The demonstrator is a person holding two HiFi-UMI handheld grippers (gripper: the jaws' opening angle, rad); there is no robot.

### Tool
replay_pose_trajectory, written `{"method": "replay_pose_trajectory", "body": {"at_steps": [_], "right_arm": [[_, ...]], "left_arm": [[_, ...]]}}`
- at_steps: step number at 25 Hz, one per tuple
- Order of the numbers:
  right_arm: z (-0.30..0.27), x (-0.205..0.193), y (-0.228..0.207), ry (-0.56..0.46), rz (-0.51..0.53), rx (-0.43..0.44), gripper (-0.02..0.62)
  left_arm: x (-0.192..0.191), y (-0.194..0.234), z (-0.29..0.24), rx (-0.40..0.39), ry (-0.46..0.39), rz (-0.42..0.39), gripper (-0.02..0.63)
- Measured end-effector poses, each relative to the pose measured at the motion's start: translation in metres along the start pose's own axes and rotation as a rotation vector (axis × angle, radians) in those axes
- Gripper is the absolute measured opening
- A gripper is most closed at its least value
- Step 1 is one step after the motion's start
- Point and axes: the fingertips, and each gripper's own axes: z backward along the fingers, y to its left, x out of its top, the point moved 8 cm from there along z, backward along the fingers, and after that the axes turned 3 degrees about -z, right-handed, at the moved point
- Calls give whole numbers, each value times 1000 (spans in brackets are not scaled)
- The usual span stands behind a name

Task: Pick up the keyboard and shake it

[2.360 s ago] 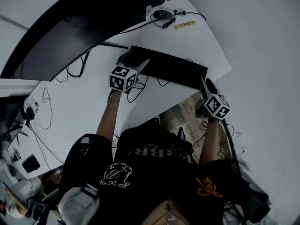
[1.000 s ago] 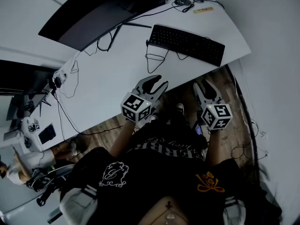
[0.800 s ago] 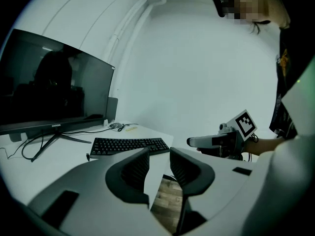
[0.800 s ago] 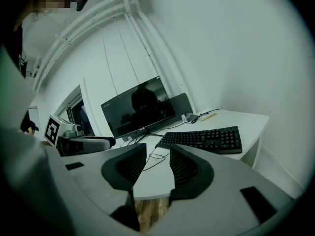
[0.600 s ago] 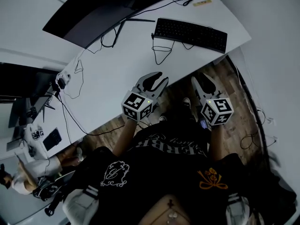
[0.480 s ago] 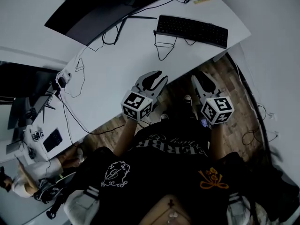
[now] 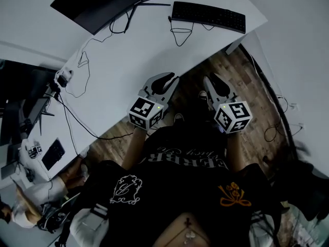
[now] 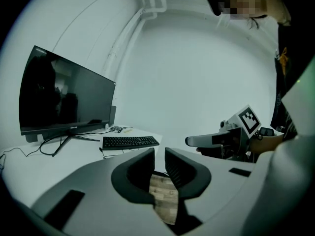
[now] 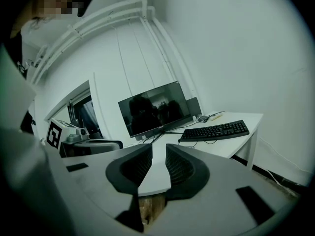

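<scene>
The black keyboard (image 7: 208, 17) lies flat on the white desk (image 7: 133, 60) near its far right corner, with nothing touching it. Both grippers hang well short of the desk, over the wooden floor in front of my body. My left gripper (image 7: 165, 79) points toward the desk edge; its jaws are closing to a narrow gap with nothing between them. My right gripper (image 7: 211, 81) is beside it, jaws also closing on nothing. The keyboard (image 8: 130, 142) is far ahead of the left gripper (image 8: 159, 156), and the keyboard (image 9: 215, 131) is likewise far ahead of the right gripper (image 9: 158, 154).
A dark monitor (image 7: 103, 4) stands behind the keyboard, with loose cables (image 7: 177, 35) trailing over the desk. A power adapter (image 7: 62, 78) sits at the desk's left edge. A second desk with devices (image 7: 51, 153) is at the left. A wall runs along the right.
Both grippers have drawn back from the keyboard's ends to a spot near my body. The keyboard stays on the desk. Both pairs of jaws have narrowed.
</scene>
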Motion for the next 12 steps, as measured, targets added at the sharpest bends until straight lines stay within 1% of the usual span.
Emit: {"method": "replay_pose_trajectory", "body": {"at_steps": [6, 10, 12], "right_arm": [[19, -13, 34, -32, 26, -21, 62], [32, -20, 47, -43, 45, -30, 16], [36, -24, 53, -41, 61, -31, 14]], "left_arm": [[-10, -16, 22, -44, -19, -17, 55], [-14, -28, 29, -72, -32, -27, 49], [-15, -32, 33, -78, -40, -30, 44]]}}
